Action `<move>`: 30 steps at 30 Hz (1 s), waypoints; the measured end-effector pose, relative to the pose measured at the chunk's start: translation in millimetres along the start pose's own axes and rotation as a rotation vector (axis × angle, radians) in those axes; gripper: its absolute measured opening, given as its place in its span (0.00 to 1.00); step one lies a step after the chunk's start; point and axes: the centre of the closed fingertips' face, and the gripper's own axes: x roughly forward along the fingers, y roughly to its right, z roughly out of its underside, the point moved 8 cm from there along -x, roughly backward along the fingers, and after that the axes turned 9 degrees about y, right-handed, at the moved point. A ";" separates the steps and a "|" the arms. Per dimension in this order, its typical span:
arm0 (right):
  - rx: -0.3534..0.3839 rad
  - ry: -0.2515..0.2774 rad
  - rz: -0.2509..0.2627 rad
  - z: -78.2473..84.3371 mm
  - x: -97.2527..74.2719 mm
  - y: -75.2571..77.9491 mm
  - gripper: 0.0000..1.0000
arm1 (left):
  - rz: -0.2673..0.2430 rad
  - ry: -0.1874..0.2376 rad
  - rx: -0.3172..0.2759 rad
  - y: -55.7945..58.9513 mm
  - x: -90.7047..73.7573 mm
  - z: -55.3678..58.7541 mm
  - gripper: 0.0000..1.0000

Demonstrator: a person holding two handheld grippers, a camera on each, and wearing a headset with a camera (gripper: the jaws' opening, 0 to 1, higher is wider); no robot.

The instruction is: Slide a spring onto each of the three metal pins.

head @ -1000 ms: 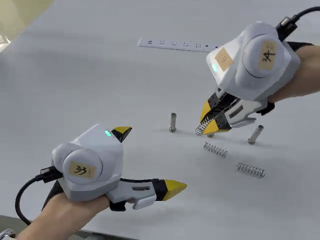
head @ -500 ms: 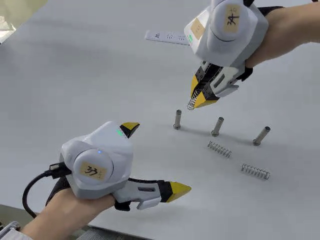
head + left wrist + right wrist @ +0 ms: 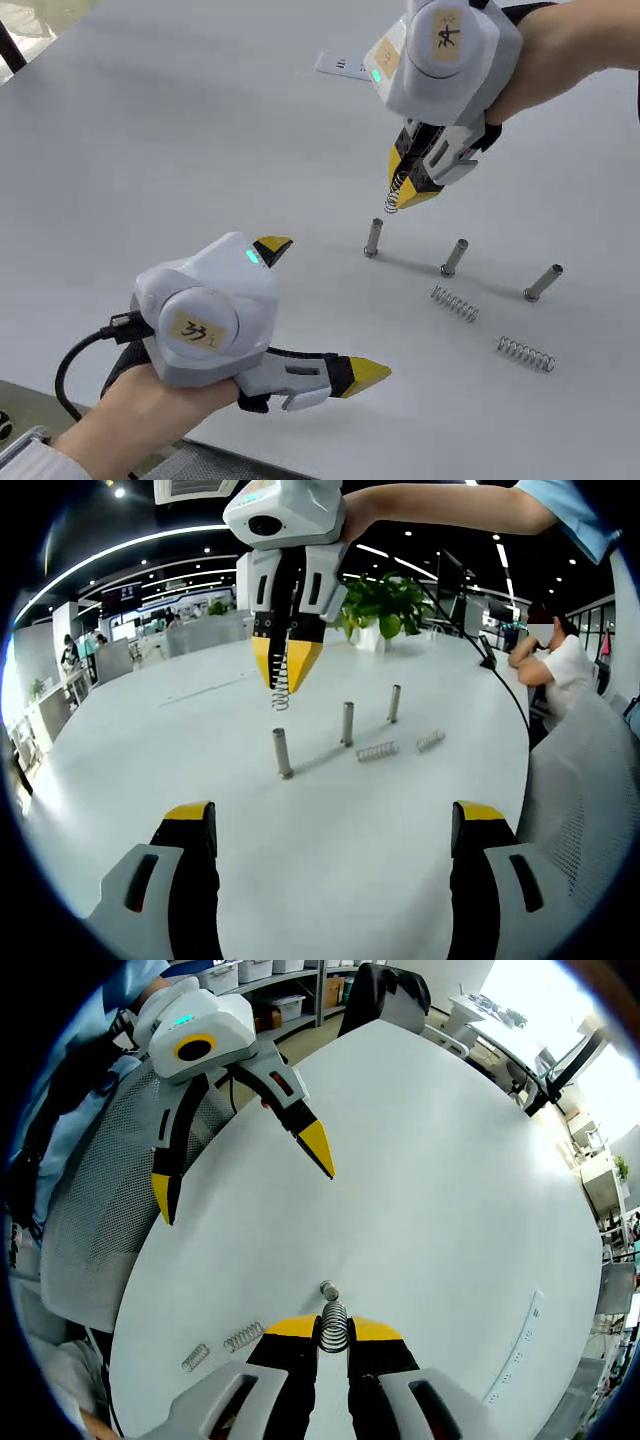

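Metal pins (image 3: pixel 373 237), three; springs (image 3: pixel 454 303), three, one clamped in right tool (image 3: pixel 400 196); left tool (image 3: pixel 321 308) gapes.

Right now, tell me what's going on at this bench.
A person holds a gripper in each hand over a white table. The right gripper is shut on a spring and holds it just above the nearest pin, not yet on it. The other two pins are bare, and two loose springs lie beside them. The left gripper is open, off to the side, holding nothing.
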 end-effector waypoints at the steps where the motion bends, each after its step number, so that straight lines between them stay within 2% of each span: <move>1: 0.000 -0.005 -0.005 -0.4 1.0 0.4 0.07 | 0.000 -0.001 0.000 0.0 0.0 0.1 0.97; 14: -0.021 -0.023 -0.044 -5.8 14.3 2.9 0.07 | -0.002 0.005 -0.018 -2.3 0.2 0.9 0.96; 30: -0.025 -0.037 -0.053 1.8 27.6 8.8 0.07 | -0.006 0.006 -0.036 -4.5 -0.1 2.9 0.94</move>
